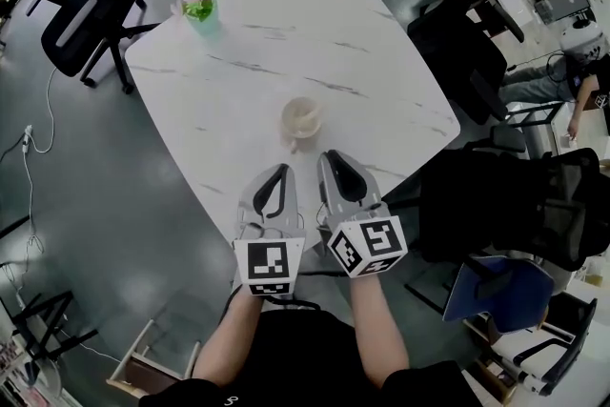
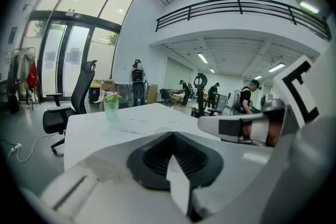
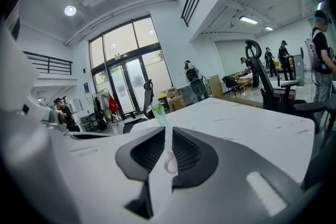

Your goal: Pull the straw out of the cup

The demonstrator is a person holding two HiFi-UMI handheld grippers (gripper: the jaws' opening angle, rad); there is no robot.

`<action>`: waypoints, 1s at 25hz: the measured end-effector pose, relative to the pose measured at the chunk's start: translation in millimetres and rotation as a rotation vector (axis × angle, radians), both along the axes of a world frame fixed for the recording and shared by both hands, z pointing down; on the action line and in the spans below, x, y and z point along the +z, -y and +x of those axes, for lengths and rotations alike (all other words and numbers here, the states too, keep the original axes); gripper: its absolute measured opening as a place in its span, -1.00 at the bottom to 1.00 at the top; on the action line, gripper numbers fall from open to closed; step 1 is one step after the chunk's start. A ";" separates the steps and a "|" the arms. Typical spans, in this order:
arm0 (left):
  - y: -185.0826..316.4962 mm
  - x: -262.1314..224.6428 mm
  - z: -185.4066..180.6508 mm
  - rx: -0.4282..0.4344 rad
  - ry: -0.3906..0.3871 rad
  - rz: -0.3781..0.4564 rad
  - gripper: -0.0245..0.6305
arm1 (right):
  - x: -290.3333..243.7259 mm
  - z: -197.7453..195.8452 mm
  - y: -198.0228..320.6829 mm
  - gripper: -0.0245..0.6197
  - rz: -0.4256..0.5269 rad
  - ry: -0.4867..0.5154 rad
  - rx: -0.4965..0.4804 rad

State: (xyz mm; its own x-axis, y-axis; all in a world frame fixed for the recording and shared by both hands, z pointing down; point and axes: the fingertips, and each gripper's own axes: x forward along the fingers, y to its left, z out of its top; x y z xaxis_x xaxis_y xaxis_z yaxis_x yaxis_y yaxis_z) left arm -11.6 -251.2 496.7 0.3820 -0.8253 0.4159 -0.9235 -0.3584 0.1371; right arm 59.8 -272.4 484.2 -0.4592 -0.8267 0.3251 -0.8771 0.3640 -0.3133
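A cream cup (image 1: pixel 301 118) with a small handle stands near the middle of the white marble table (image 1: pixel 381 43). Something pale lies inside it; I cannot make out a straw. Both grippers hover side by side over the table's near edge, pointing at the cup. My left gripper (image 1: pixel 276 172) (image 2: pixel 172 136) has its jaws together with nothing in them. My right gripper (image 1: pixel 331 157) (image 3: pixel 168 131) sits slightly closer to the cup, its jaws parted by a narrow slit. The cup's handle (image 3: pixel 169 165) shows through that slit, beyond the pads and untouched.
A green cup with a pink flower (image 1: pixel 200 8) (image 2: pixel 111 105) (image 3: pixel 158 113) stands at the table's far left corner. Black office chairs stand at the far left (image 1: pixel 86 10) and right (image 1: pixel 467 52) (image 1: pixel 534 205). A wooden stool (image 1: pixel 143 359) is near my left side.
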 end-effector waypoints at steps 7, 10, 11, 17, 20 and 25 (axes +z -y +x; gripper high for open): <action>14.3 11.3 0.1 0.008 0.001 -0.025 -0.92 | 14.9 3.2 21.7 -0.73 -0.022 -0.002 0.022; 18.3 16.1 -0.5 0.009 -0.001 -0.038 -0.92 | 21.4 3.1 30.6 -0.68 -0.034 0.001 0.027; 19.5 17.3 -0.7 0.010 -0.001 -0.042 -0.92 | 23.5 3.0 33.5 -0.67 -0.038 0.002 0.028; 28.8 25.9 -4.6 0.016 0.007 -0.059 -0.92 | 37.4 4.1 50.1 -0.60 -0.057 0.004 0.046; 32.4 29.5 -4.7 0.018 0.008 -0.069 -0.92 | 45.0 5.3 56.7 -0.58 -0.068 0.005 0.053; 37.2 34.1 -6.0 0.024 0.016 -0.081 -0.92 | 62.2 4.3 67.8 -0.50 -0.091 -0.013 0.051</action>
State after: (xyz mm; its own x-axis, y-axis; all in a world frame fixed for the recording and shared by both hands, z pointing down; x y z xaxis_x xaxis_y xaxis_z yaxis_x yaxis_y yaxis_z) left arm -17.6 -288.3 530.7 0.3943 -0.7792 0.4872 -0.9169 -0.3690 0.1518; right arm 64.1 -340.3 546.5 -0.4129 -0.8158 0.4050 -0.8978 0.2897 -0.3317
